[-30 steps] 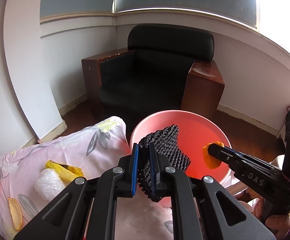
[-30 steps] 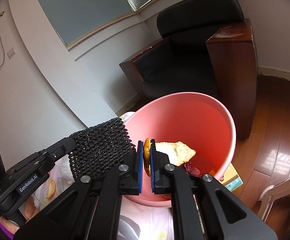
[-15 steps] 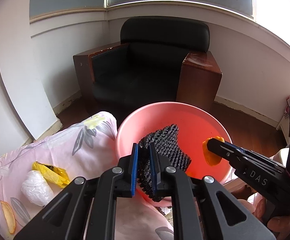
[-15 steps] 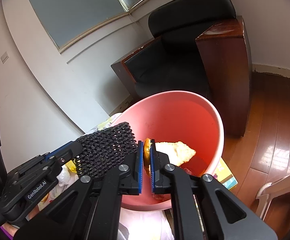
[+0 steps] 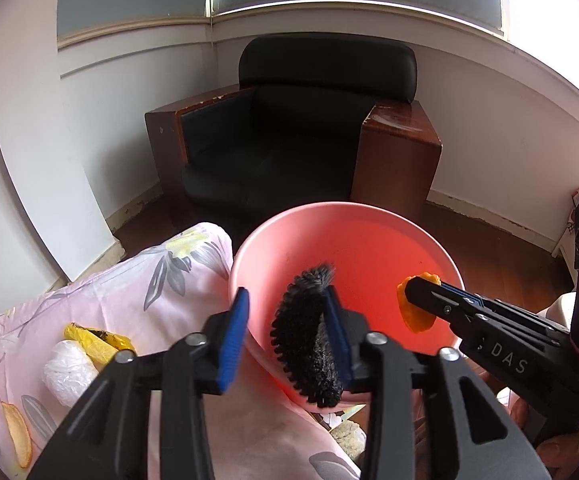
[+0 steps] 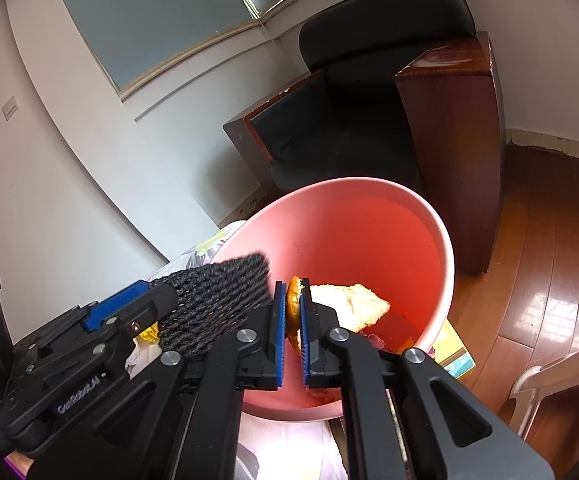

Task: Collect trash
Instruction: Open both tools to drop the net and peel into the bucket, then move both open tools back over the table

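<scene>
Drop step, both of my grippers over the pink bin [image 5: 345,236], which sits just past the edge of the floral-sheeted table [image 5: 137,292]; black armchair [image 5: 301,128] behind it, wood floor [image 6: 549,240] to the side. Inside the bin in the right view: a pale crumpled wrapper-like piece [image 6: 353,304] plus some reddish scraps I can't identify. My left gripper [image 5: 285,332] has its jaws spread wide; the black foam mesh sleeve [image 5: 309,336] leans against the right-side pad only, the other pad is well clear of it, top edge blurred, so I judge it is being let go above the bin mouth, not pinched. My right gripper [image 6: 293,336] has its jaws narrow and clamped on an orange peel piece [image 6: 292,300], held edge-on over the bin interior; in the left view that peel [image 5: 415,304] hangs inside the rim line. Still on the sheet, well apart from the bin: yellow wrapper [image 5: 97,340], white crumpled plastic wad [image 5: 69,372] touching it, orange peel bits [image 5: 17,436] near the left edge. Next move, my guess: spread the right jaws so the peel falls in, shake the mesh free if it clings to the pad, then go back for the yellow wrapper and the wad. Task looks partway done.
</scene>
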### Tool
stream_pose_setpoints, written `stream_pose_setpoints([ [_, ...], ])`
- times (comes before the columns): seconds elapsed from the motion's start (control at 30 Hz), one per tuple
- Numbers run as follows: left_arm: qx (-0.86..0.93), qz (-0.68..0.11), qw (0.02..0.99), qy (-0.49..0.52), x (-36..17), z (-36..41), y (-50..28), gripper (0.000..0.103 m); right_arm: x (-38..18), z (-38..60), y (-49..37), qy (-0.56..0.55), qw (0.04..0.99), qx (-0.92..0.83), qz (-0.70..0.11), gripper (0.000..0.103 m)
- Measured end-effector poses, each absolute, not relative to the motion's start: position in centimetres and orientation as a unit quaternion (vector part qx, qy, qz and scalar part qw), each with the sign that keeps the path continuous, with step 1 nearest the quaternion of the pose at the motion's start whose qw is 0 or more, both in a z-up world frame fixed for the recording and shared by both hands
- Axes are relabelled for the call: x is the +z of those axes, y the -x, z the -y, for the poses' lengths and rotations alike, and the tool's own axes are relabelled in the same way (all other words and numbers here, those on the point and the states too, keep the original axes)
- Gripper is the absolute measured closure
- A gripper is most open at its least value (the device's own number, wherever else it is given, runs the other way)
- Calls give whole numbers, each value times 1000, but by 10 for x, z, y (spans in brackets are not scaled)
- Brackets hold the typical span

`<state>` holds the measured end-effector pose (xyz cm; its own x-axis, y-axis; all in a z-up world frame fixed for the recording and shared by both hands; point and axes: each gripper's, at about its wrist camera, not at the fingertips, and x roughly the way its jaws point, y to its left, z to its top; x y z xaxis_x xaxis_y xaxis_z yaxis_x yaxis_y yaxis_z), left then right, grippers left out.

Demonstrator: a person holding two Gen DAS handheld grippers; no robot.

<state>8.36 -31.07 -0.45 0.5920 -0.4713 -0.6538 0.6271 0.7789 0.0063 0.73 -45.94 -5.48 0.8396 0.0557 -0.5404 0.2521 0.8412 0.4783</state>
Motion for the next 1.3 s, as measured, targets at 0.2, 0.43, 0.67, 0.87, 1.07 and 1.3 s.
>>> stream_pose_setpoints([
  [0.2,-310,-325,885,-122,-3,308,-80,56,-53,460,-9,-281,916,-49,-281,82],
  [0.43,-304,-327,887,-117,-1,301,-79,53,-45,455,-3,-276,924,-43,-261,66],
  [0.67,-299,-324,891,-105,6,289,-77,52,-36,449,3,-267,930,-37,-251,66],
  [0.87,-293,-319,896,-91,15,274,-72,51,-29,441,8,-262,933,-29,-244,66],
  [1.07,-285,-316,901,-86,20,256,-64,51,-25,428,12,-247,938,-19,-243,66],
  [1.3,-273,-315,906,-77,24,228,-55,50,-20,410,20,-229,943,-3,-242,66],
])
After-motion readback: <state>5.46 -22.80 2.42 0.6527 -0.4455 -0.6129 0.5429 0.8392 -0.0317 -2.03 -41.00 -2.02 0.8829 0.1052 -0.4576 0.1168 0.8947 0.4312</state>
